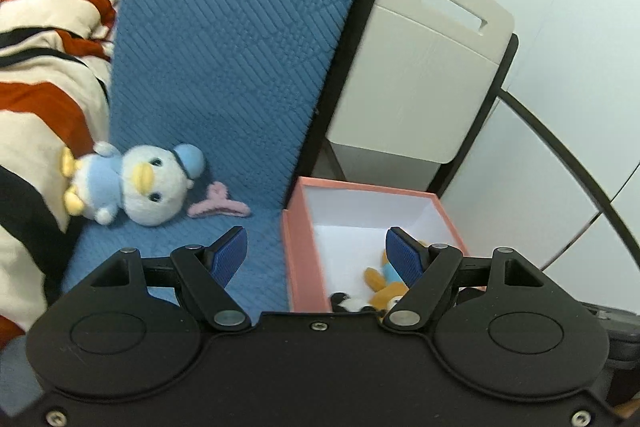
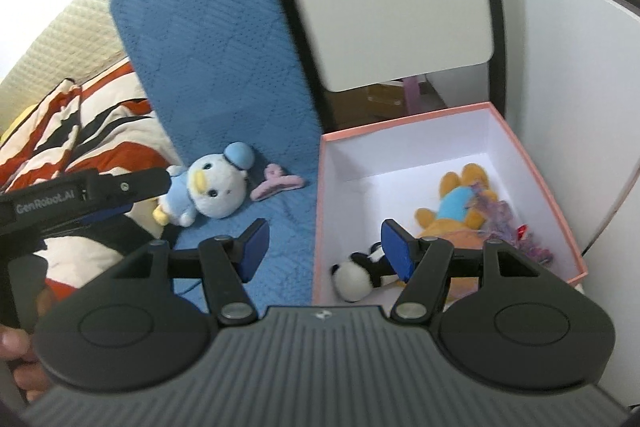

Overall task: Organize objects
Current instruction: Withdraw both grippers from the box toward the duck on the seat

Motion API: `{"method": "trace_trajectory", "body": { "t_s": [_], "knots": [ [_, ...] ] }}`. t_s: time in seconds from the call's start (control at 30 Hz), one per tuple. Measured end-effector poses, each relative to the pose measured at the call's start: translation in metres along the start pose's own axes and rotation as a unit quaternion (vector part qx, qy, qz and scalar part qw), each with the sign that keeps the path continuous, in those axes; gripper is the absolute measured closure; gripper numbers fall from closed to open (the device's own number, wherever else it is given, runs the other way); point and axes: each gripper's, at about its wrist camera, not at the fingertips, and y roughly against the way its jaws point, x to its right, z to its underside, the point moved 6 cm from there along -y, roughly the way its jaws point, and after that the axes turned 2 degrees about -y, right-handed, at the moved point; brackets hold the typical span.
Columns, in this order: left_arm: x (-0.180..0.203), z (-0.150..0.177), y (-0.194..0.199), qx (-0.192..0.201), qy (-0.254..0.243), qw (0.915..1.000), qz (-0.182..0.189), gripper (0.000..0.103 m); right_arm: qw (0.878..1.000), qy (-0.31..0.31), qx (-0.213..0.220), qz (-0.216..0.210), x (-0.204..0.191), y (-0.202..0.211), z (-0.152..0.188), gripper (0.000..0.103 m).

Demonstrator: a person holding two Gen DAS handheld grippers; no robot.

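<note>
A white and blue duck plush (image 1: 132, 187) lies on a blue quilted mat (image 1: 224, 67), with a pink hair claw (image 1: 218, 205) just right of it. Both show in the right wrist view too: the duck (image 2: 204, 187) and the claw (image 2: 276, 183). A pink box (image 1: 298, 259) with a white inside stands right of the mat and holds an orange plush (image 2: 456, 207), a black and white panda plush (image 2: 356, 275) and a purple frilly thing (image 2: 504, 223). My left gripper (image 1: 316, 251) is open and empty above the mat's edge and the box. My right gripper (image 2: 320, 247) is open and empty over the box's left wall (image 2: 320, 227).
A striped orange, cream and black blanket (image 1: 36, 99) lies left of the mat. A beige chair back (image 1: 416, 67) with a handle slot rises behind the box. A white curved panel (image 2: 560, 87) stands to the right. The left gripper's body (image 2: 80, 195) reaches in at the left of the right wrist view.
</note>
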Motion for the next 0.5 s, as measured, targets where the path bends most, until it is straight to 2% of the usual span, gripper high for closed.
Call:
{"method": "trace_trajectory", "body": {
  "t_s": [0.23,0.5],
  "knots": [
    [-0.030,0.006,0.025,0.025,-0.005,0.9996,-0.014,0.029,1.000,0.022,-0.003,-0.018,-0.040,-0.002,0.021,0.039],
    [-0.065,0.026,0.045,0.031,0.000,0.9993,-0.020,0.029,0.999,0.037,0.003,-0.027,-0.073,-0.009,0.042,0.039]
  ]
}}
